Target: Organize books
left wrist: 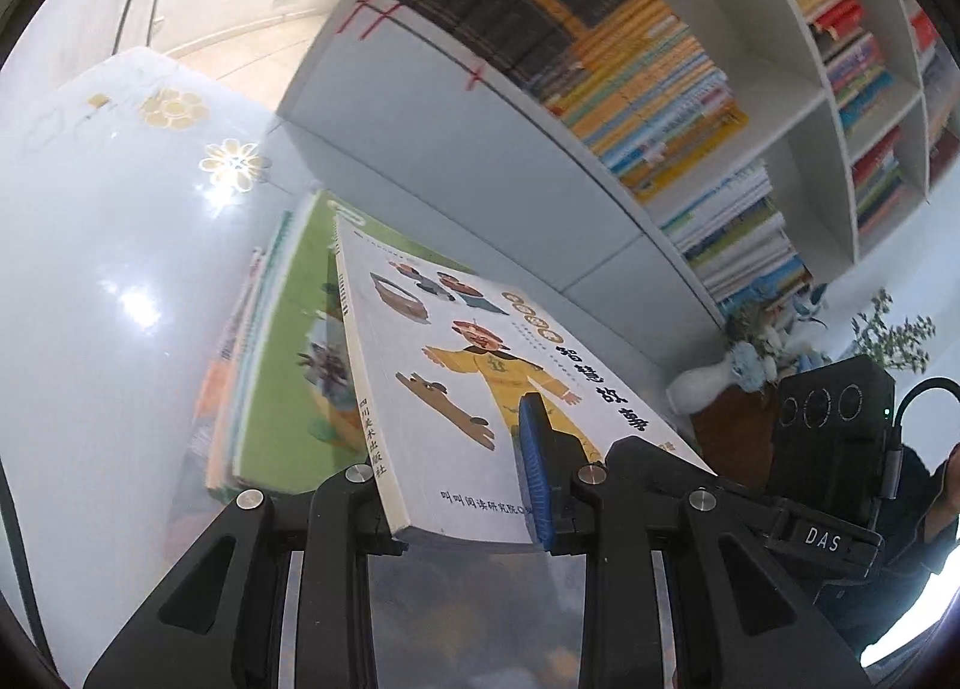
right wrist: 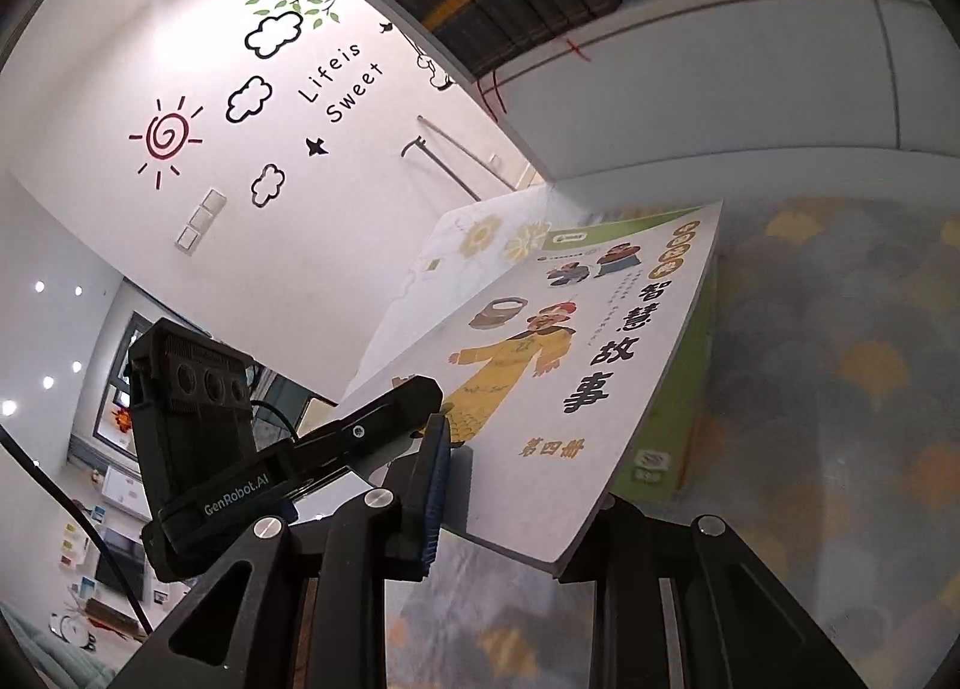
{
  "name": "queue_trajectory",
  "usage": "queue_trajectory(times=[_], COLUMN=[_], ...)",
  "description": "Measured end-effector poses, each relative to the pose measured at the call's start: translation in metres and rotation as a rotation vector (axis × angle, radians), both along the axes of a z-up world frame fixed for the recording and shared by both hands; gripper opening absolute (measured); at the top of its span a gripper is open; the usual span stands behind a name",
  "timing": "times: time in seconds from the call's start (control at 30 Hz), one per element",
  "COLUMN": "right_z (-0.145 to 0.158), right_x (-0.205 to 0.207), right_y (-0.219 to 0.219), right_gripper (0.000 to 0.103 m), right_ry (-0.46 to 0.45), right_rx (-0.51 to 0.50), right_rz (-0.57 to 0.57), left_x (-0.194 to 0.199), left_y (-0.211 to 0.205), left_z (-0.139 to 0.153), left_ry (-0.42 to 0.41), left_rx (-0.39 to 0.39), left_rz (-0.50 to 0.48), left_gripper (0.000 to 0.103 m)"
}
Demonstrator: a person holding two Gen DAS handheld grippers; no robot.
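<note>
White bookcase (left wrist: 630,221) packed with yellow, orange and dark spines fills the background, above a glossy pale table with gold flower prints (left wrist: 108,221). You hold the white paperback with a yellow-robed cartoon figure on its cover (left wrist: 456,389) in the air, tilted, above a green-covered book lying on a small stack (left wrist: 288,329) on that table.

Left gripper (left wrist: 462,509) pinches the paperback at its near edge by the spine; the blue pad sits on the cover, the other finger is under the book. Right gripper (right wrist: 498,503) has it at the opposite near corner, blue pad over the cover, other finger beneath. Its jaws look a little slack; I can't tell how hard the pads press.

Risks, as I judge them:
- Both grips are on one short edge, so the far end is unsupported. It could sag or swing if you tip further.
- If the right pinch is loose, the book pivots on the left gripper and twists out.
- Shelf rows look full. Pushing in at this tilt could jam the corner on neighbouring spines.

View differences: the left wrist view shows the printed spine, shelf compartments to the right, a vase with flowers (left wrist: 720,377). The right wrist view shows the wall with sun and cloud decals (right wrist: 240,107) and a scallop-patterned rug (right wrist: 840,389) below.
</note>
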State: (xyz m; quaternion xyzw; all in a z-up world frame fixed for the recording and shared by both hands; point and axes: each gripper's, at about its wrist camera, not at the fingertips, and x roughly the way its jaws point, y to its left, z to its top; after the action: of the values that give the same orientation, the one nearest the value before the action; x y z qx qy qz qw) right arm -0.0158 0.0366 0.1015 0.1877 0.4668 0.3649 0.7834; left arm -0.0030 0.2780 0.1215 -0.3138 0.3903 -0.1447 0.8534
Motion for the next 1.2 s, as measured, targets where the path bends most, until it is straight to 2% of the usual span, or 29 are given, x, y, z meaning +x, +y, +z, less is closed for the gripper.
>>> queue_trajectory(times=[0.17,0.4,0.53,0.7,0.87,1.03,1.2], right_z=[-0.007,0.003,0.028,0.044,0.049,0.054,0.053], right_x=[0.009,0.004,-0.015,-0.041,-0.064,-0.083,-0.088], right_y=[0.011,0.029,0.05,0.074,0.091,0.094,0.076], right_gripper=[0.025,0.025,0.025,0.025,0.025,0.025,0.027], right_ry=[0.006,-0.041,-0.123,-0.145,-0.156,-0.174,-0.187], right_rx=[-0.029,-0.037,-0.058,0.008,0.022,0.022,0.009], right_rz=[0.005,0.043,0.109,0.168,0.229,0.259,0.213], left_x=[0.008,-0.018,-0.054,-0.097,-0.128,-0.133,-0.11], left_y=[0.006,0.025,0.044,0.063,0.07,0.066,0.047], left_z=[-0.007,0.01,0.034,0.051,0.06,0.065,0.059], left_ry=[0.011,-0.029,-0.072,-0.087,-0.087,-0.097,-0.101], left_rx=[-0.003,-0.003,0.004,0.02,0.04,0.037,0.026], left_rz=[0.005,0.05,0.113,0.186,0.231,0.229,0.16], left_gripper=[0.025,0.025,0.025,0.025,0.025,0.025,0.025])
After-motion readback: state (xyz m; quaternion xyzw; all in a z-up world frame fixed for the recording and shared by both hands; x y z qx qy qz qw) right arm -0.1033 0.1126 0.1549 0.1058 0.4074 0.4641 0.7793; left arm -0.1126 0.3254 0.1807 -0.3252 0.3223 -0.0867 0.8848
